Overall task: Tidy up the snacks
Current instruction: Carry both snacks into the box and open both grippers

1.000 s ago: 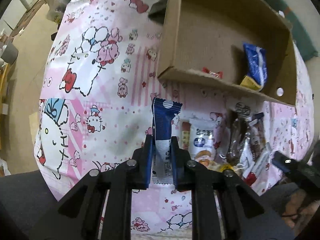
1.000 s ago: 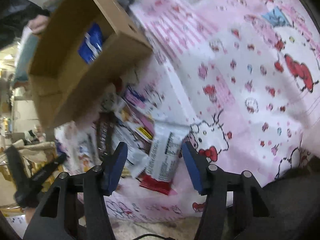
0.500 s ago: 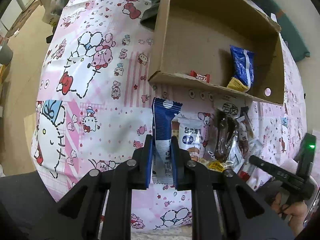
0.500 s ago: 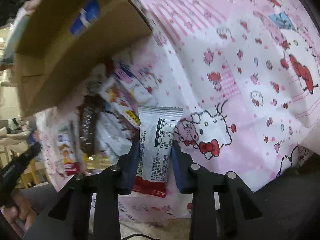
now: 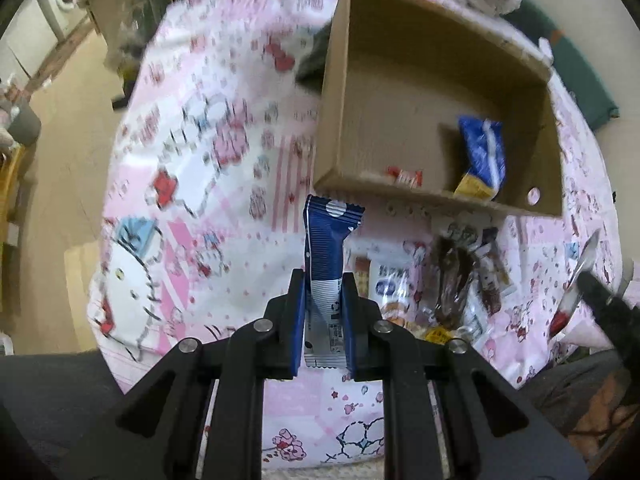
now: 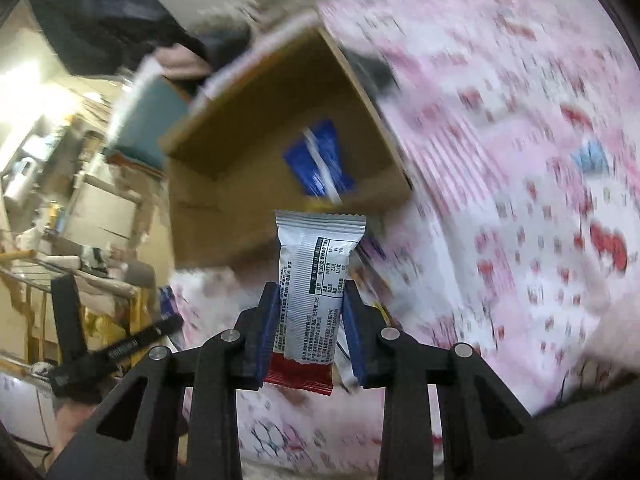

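My left gripper (image 5: 322, 276) is shut on a slim blue snack packet (image 5: 326, 232), held upright above the pink cloth. Just beyond it stands an open cardboard box (image 5: 334, 92) holding a blue packet (image 5: 482, 148) and a small red sweet (image 5: 404, 176). My right gripper (image 6: 310, 292) is shut on a silver-white packet with a red end (image 6: 318, 264), raised in front of the same box (image 6: 216, 216). In the left wrist view that packet (image 5: 580, 272) shows edge-on at the far right. The right wrist view is blurred.
A pile of loose snacks (image 5: 452, 284) lies on the cartoon-print cloth (image 5: 192, 208) in front of the box. A dark object (image 5: 314, 58) sits by the box's left wall. Floor and furniture (image 5: 48, 80) lie off the left edge; a teal cushion (image 5: 580, 76) lies behind the box.
The right gripper's jaws closed on the silver-white packet and lifted it off the pile, tilting up toward the box. The left gripper rose a little, still holding the blue packet.
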A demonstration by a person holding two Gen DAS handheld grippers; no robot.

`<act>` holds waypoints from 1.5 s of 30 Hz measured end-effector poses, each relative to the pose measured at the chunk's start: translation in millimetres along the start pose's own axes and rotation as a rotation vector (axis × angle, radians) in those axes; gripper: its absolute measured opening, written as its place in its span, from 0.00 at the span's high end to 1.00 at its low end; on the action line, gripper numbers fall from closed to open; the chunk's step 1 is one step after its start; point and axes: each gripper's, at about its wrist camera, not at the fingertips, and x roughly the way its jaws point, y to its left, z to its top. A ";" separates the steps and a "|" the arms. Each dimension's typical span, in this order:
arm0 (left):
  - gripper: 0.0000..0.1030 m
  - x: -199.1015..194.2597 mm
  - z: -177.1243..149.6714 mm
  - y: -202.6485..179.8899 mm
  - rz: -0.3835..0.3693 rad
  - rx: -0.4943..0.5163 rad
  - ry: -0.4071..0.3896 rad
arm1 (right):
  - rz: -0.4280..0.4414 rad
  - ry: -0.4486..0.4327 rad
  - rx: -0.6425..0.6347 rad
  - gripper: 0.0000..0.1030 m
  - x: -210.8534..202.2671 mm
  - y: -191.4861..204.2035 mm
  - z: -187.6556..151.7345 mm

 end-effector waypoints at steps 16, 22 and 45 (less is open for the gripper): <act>0.87 -48.6 71.7 -35.3 -0.016 0.072 -0.210 | 0.090 -0.158 -0.104 0.69 -5.9 42.7 80.9; 0.87 -39.2 98.7 -53.7 -0.009 0.105 -0.234 | 0.091 -0.162 -0.112 0.68 15.3 46.3 100.7; 0.87 33.5 109.2 -75.9 -0.002 0.173 -0.261 | 0.027 -0.062 -0.162 0.68 85.5 35.2 92.4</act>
